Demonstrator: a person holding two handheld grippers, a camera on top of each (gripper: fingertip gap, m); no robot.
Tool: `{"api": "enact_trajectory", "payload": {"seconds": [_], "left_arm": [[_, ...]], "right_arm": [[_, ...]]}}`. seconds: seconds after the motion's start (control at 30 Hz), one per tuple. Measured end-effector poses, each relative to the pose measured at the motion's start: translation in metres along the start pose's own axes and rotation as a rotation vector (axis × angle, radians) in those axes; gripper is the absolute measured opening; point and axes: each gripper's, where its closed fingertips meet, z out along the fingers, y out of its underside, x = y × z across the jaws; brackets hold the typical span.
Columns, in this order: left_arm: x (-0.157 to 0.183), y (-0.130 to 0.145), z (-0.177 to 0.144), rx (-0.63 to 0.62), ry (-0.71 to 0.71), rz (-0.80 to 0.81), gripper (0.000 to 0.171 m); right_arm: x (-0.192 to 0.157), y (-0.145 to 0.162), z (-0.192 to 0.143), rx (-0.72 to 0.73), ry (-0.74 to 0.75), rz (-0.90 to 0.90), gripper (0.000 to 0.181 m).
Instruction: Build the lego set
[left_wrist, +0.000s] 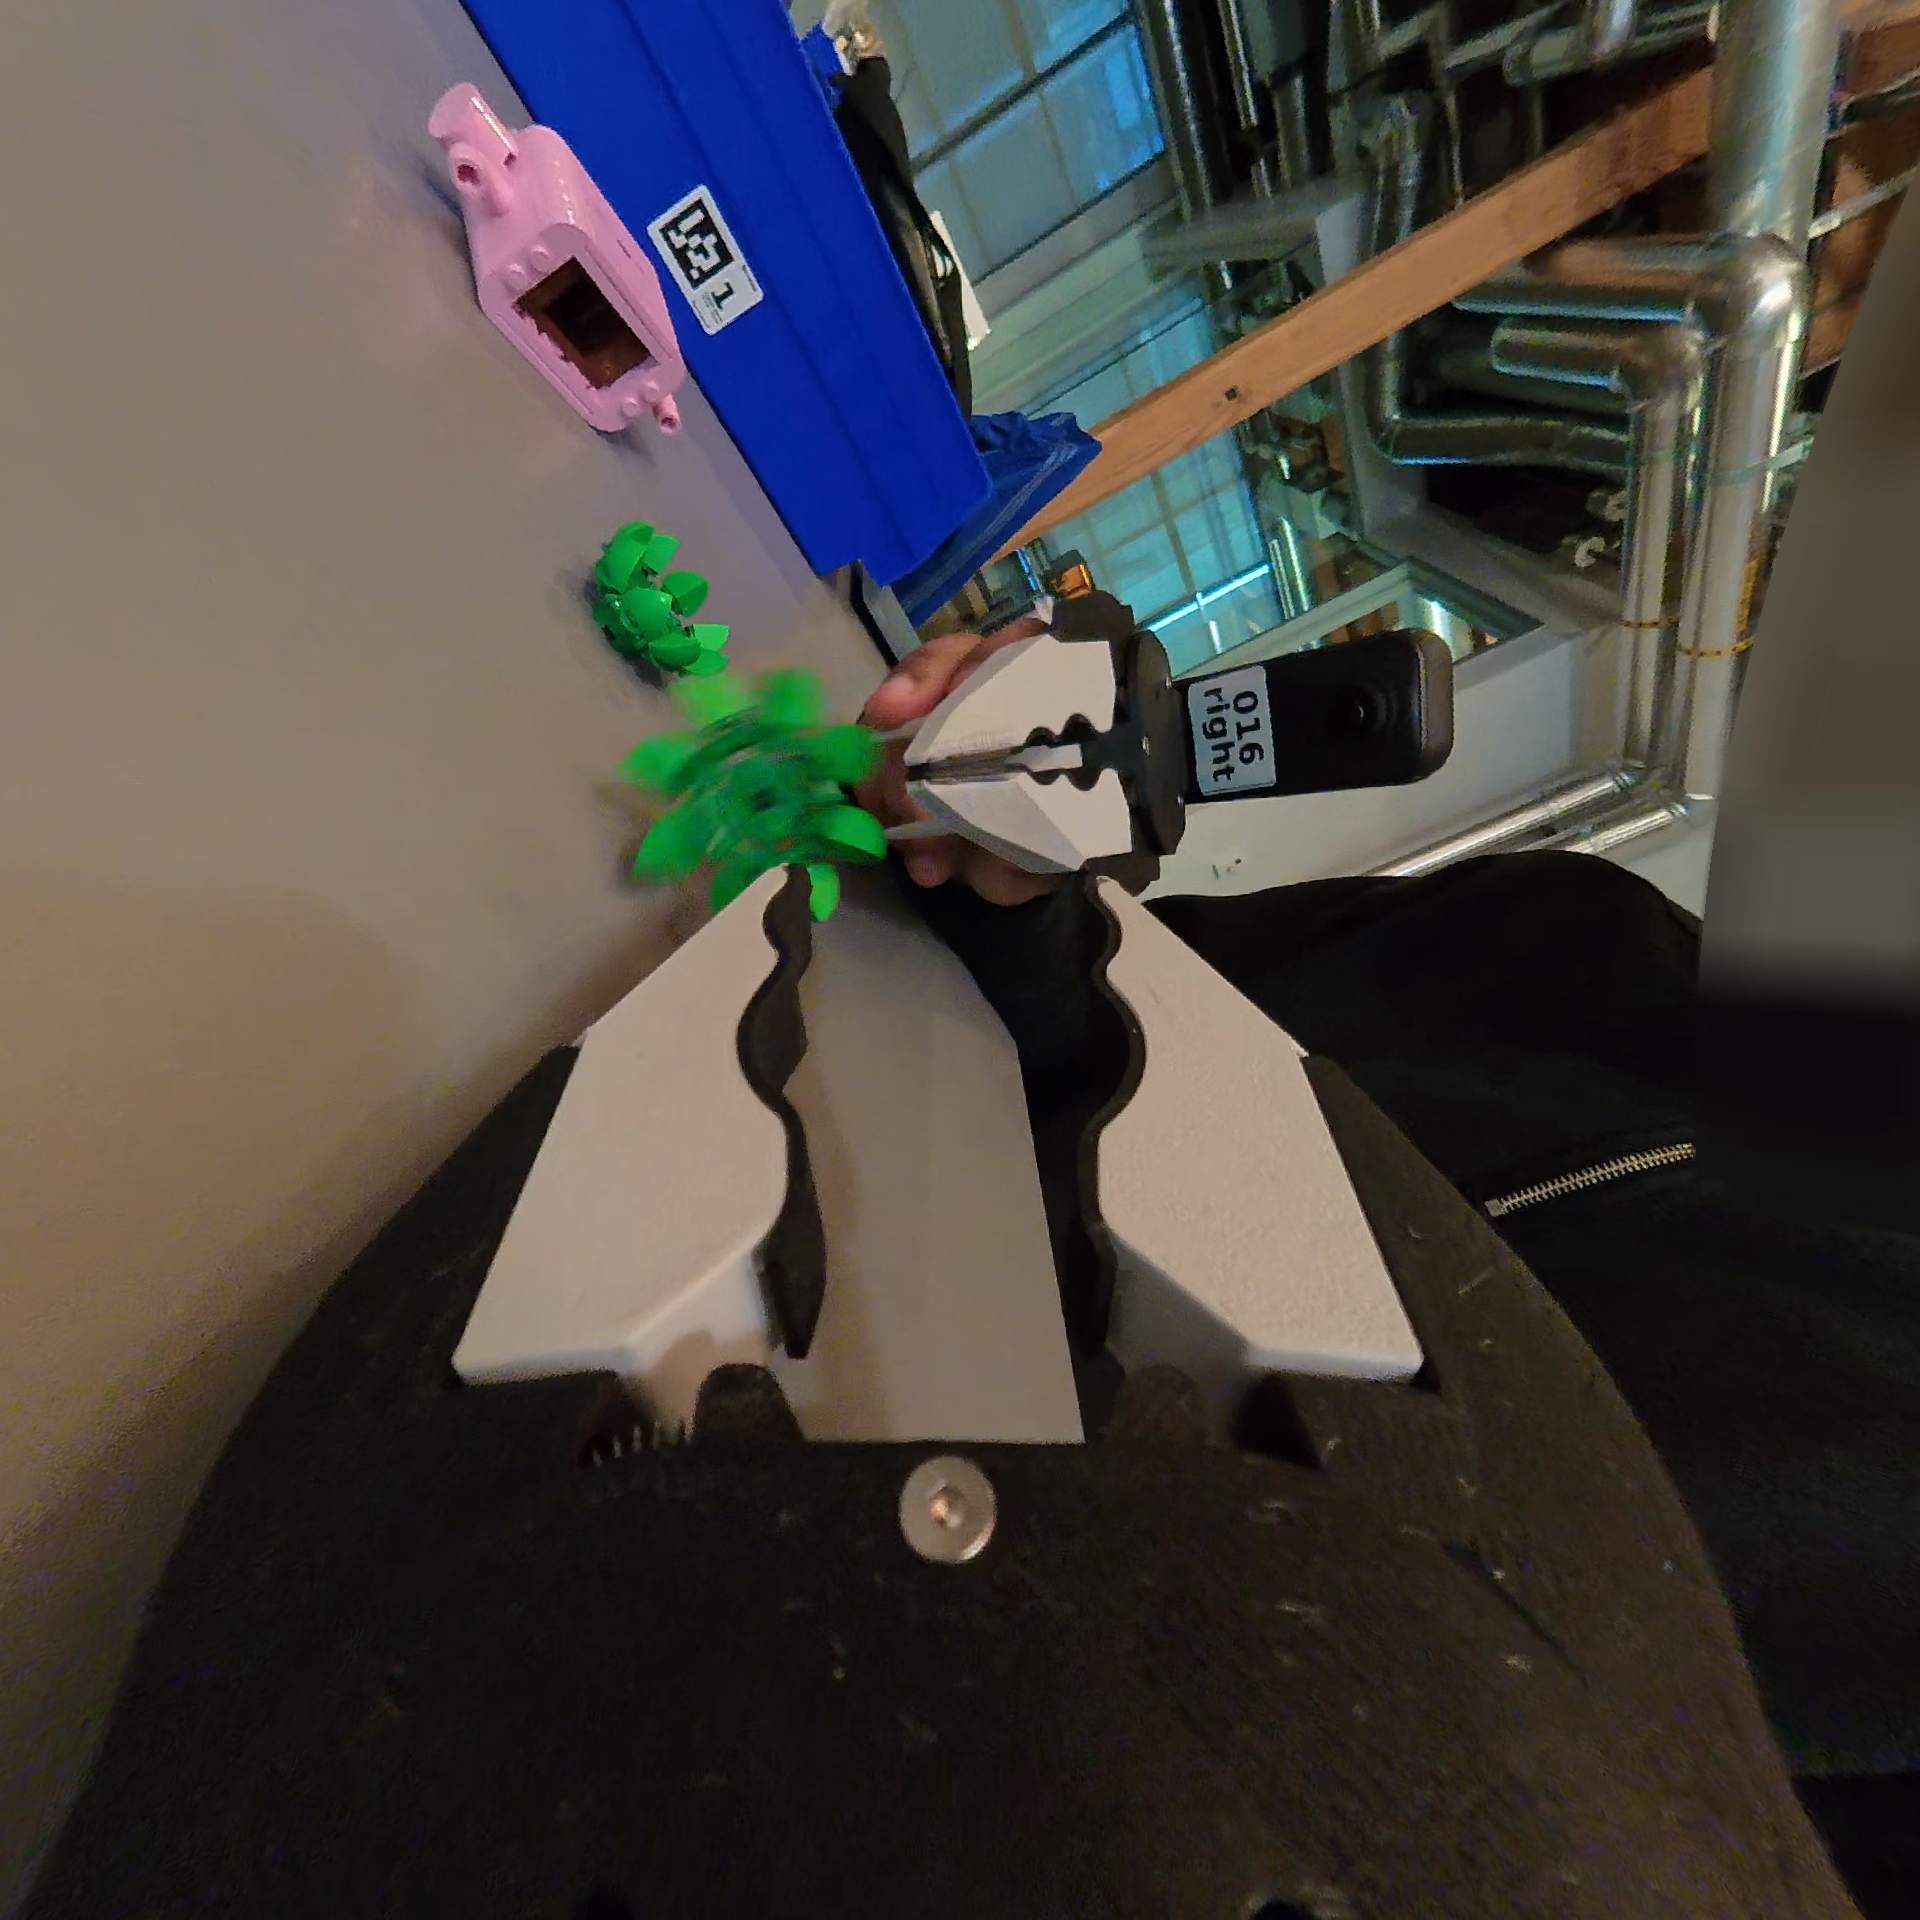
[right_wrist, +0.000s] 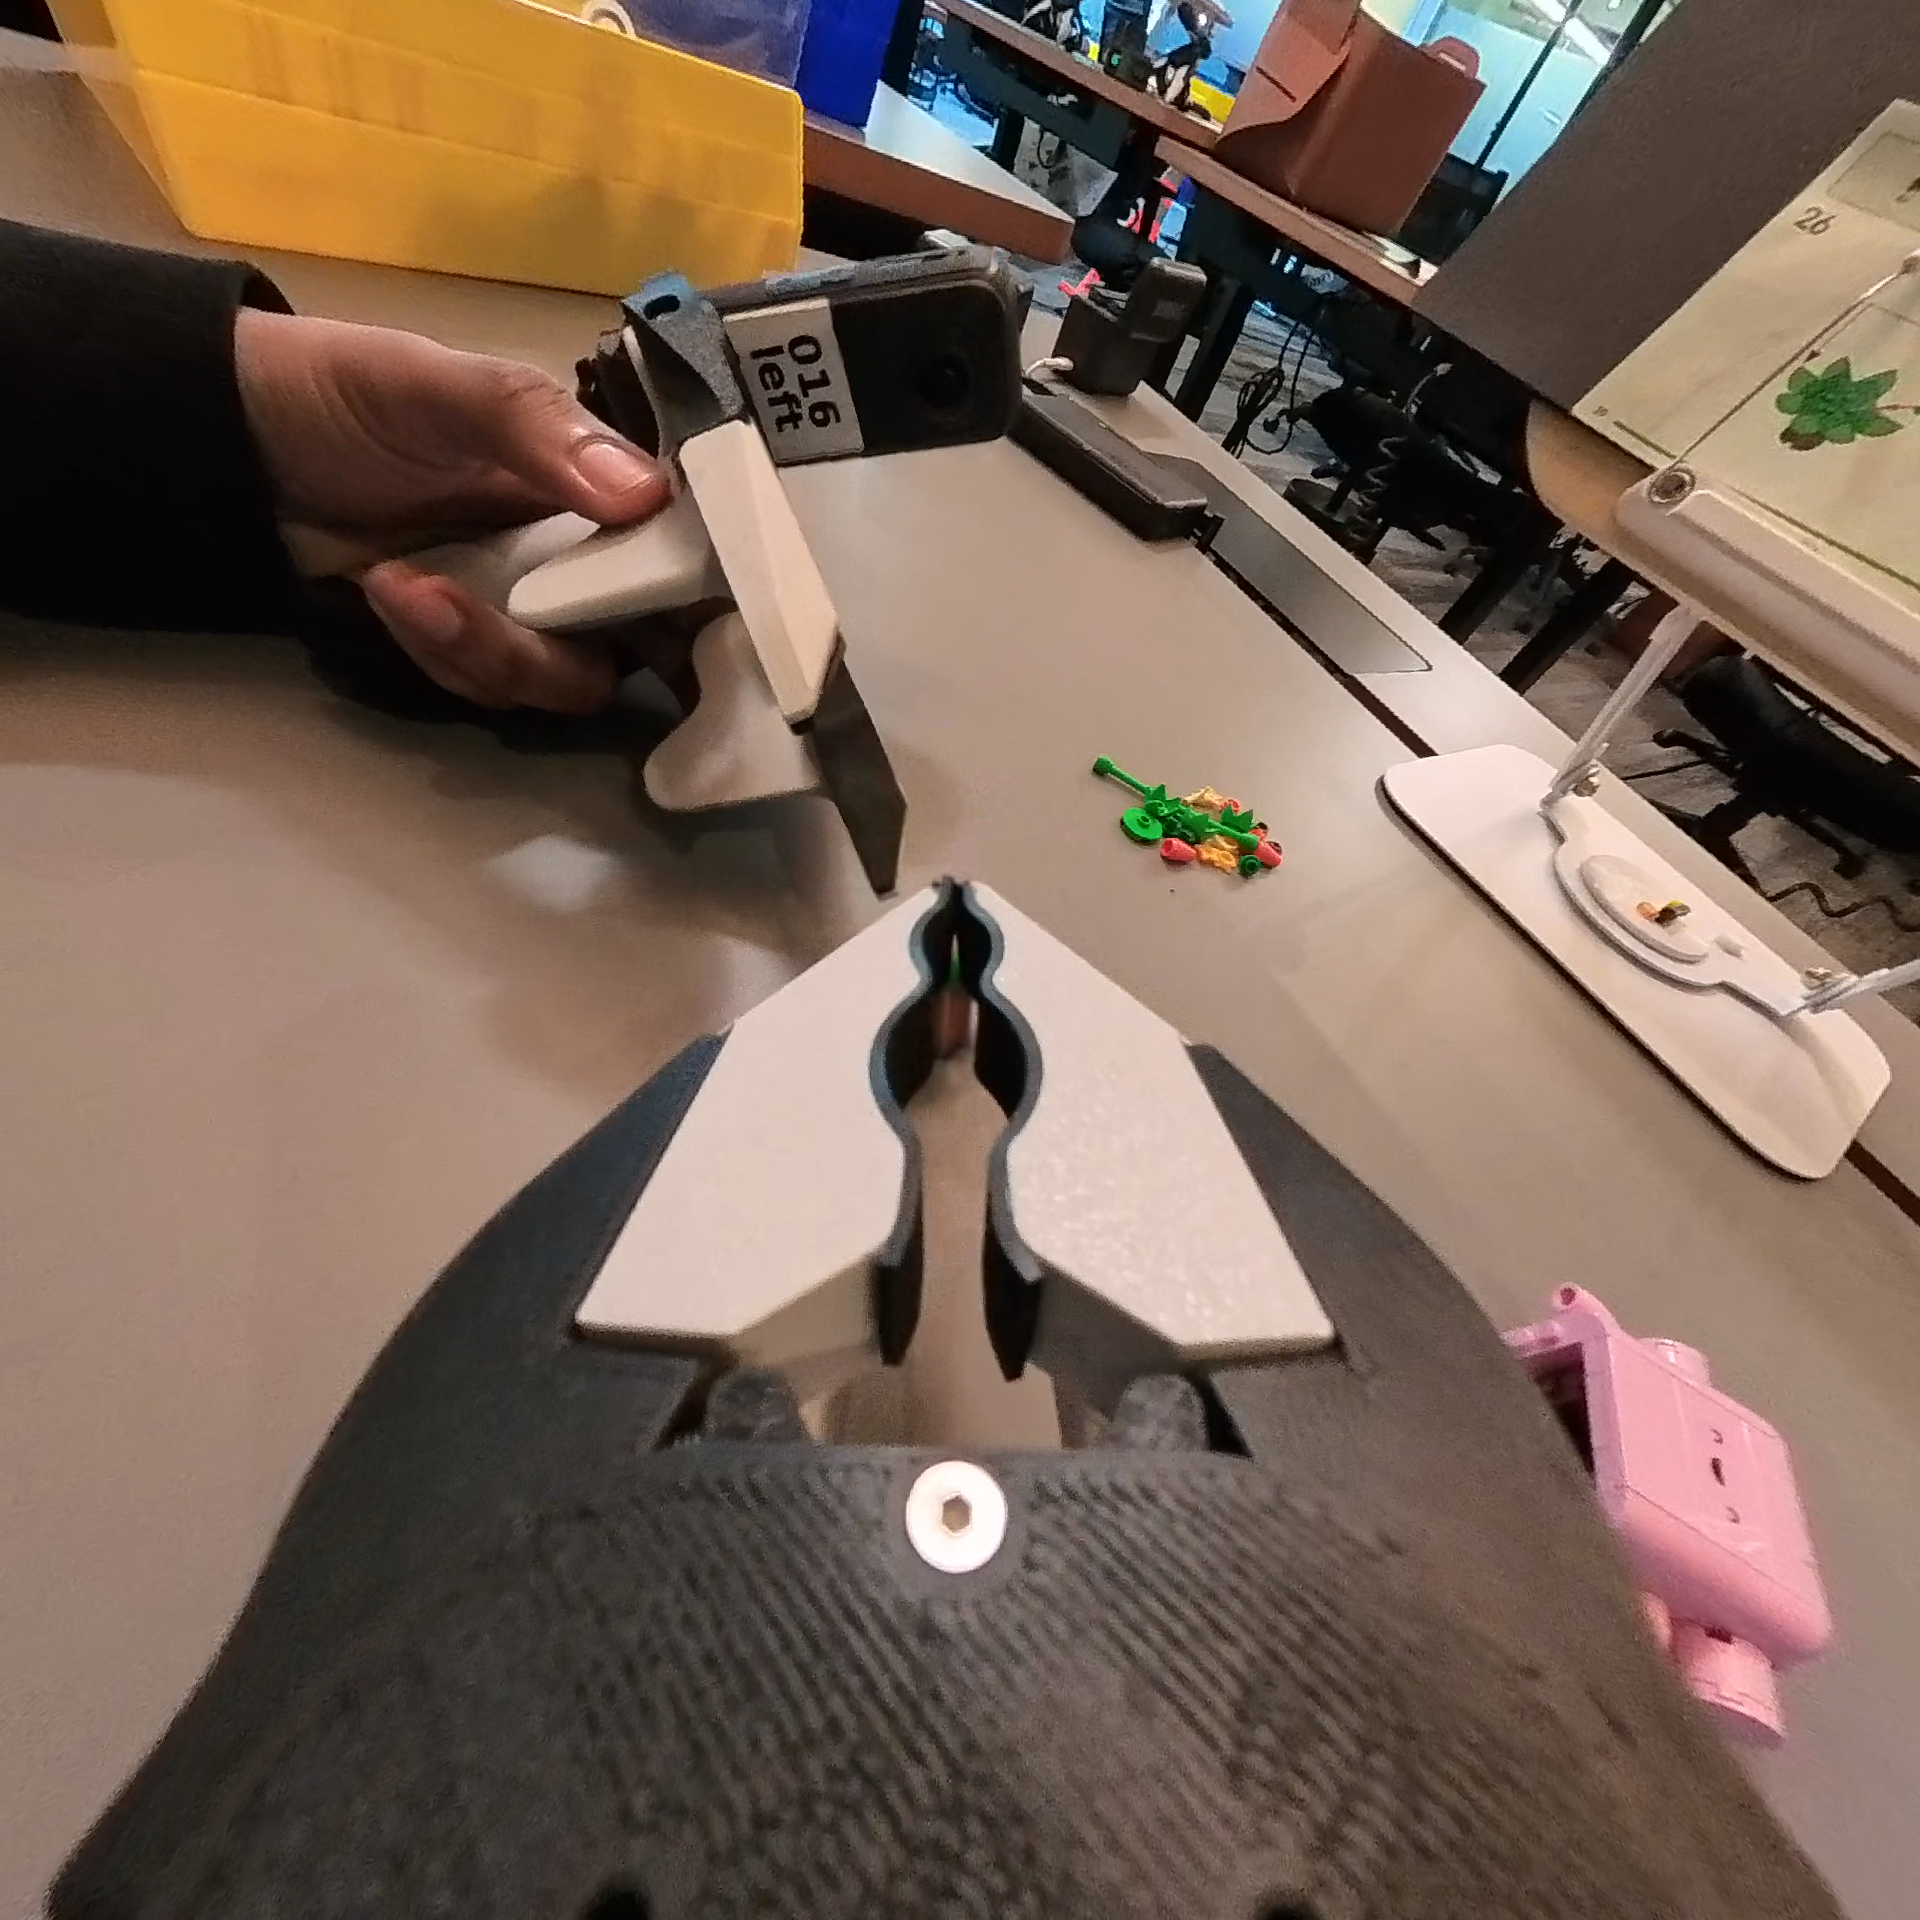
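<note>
Blurred green leafy cluster (left_wrist: 753, 790) aloft

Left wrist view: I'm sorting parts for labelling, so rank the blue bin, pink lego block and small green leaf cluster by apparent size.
1. blue bin
2. pink lego block
3. small green leaf cluster
Camera distance differs, so true sizes stay unsure.

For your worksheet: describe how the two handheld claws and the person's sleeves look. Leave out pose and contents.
Both the left claw and right claw have pale grey wedge-shaped fingers with wavy black inner pads on a textured black body, each carrying a black camera with a white label. The sleeves are black.
</note>
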Motion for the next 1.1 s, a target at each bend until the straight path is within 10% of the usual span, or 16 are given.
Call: {"api": "enact_trajectory", "payload": {"seconds": [0.27, 0.53, 1.1], "left_arm": [[-0.004, -0.008, -0.003, 0.051, -0.036, 0.028, 0.05], [-0.009, -0.01, -0.002, 0.056, -0.081, 0.053, 0.046], [-0.013, -0.009, 0.0, 0.04, -0.097, 0.03, 0.04]], "right_arm": [[0.014, 0.007, -0.001, -0.04, 0.087, -0.013, 0.0], [0.078, 0.015, -0.036, 0.054, 0.261, 0.336, 0.019], [0.02, 0.043, -0.016, -0.239, 0.15, 0.053, 0.029]]}}
